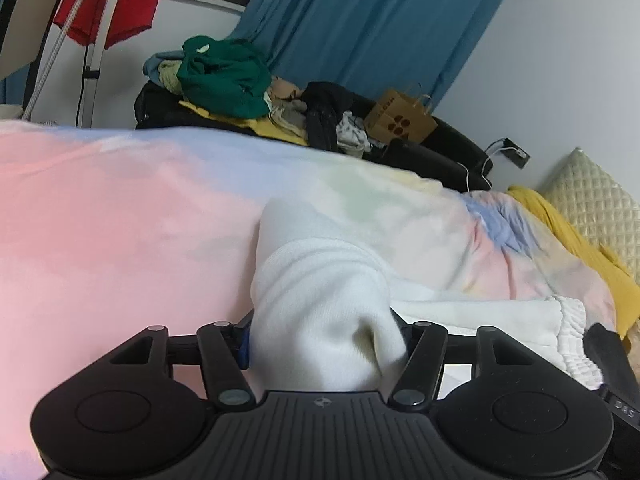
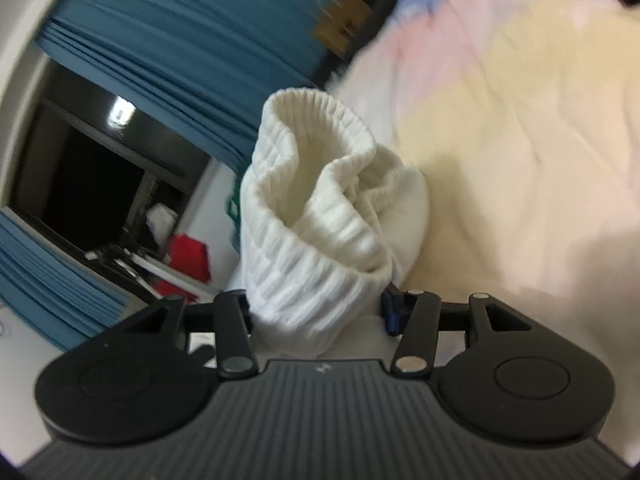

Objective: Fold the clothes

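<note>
A white garment (image 1: pixel 320 280) with a ribbed elastic band lies partly on a pastel tie-dye bedspread (image 1: pixel 100 208). My left gripper (image 1: pixel 325 340) is shut on a bunched fold of its smooth fabric, which hides the fingertips. In the right wrist view the ribbed white band (image 2: pixel 316 216) stands bunched up between the fingers, and my right gripper (image 2: pixel 318 312) is shut on it. The right view is tilted and motion-blurred. The ribbed band (image 1: pixel 572 336) and the dark body of the other gripper (image 1: pixel 612 364) show at the right edge of the left view.
Beyond the bed a dark chair holds a heap of clothes with a green garment (image 1: pixel 224 76) on top and a brown paper bag (image 1: pixel 400 118). A blue curtain (image 1: pixel 360 20) hangs behind. A yellow cloth (image 1: pixel 560 224) and quilted pillow (image 1: pixel 592 196) lie at the right.
</note>
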Action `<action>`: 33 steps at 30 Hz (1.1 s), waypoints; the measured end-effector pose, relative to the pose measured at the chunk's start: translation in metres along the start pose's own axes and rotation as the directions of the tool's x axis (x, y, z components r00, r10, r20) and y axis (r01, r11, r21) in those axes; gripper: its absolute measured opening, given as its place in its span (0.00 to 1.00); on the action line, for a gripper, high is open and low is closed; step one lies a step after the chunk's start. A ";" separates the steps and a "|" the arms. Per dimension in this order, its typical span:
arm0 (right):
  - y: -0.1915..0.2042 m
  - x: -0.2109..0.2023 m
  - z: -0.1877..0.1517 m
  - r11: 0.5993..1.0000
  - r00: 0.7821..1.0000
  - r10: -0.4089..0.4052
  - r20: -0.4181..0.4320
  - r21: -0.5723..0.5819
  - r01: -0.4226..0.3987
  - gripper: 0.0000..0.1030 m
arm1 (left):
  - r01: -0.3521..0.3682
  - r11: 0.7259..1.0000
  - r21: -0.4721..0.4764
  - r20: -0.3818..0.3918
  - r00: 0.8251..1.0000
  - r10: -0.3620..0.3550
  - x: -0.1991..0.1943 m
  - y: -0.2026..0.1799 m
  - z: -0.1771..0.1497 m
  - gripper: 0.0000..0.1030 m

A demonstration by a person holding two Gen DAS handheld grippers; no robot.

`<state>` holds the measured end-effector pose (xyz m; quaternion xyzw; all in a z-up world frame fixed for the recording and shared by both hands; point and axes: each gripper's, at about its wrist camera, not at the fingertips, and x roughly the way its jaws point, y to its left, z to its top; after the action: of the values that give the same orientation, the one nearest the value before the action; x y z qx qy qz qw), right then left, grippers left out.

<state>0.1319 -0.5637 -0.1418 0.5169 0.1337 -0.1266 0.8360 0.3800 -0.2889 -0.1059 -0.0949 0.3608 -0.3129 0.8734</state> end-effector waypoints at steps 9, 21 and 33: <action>-0.032 -0.018 -0.027 0.979 0.992 -0.057 -0.112 0.190 0.077 0.58 | -0.083 0.986 0.147 -0.061 0.994 0.093 -0.047 -0.007 -0.015 0.73; 0.048 -0.143 -0.051 0.964 0.973 -0.208 0.096 -0.146 0.221 0.60 | -0.127 0.962 0.241 0.077 0.991 0.111 -0.218 -0.023 -0.007 0.82; 0.140 -0.255 -0.083 0.835 0.956 -0.157 0.247 -0.484 0.262 0.78 | -0.025 0.965 0.263 0.209 0.977 -0.032 -0.372 -0.063 -0.070 1.00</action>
<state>-0.0642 -0.4100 0.0296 0.2434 0.1351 -0.2284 0.9329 0.0992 -0.1049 0.0806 -0.0112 0.2209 -0.3477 0.9112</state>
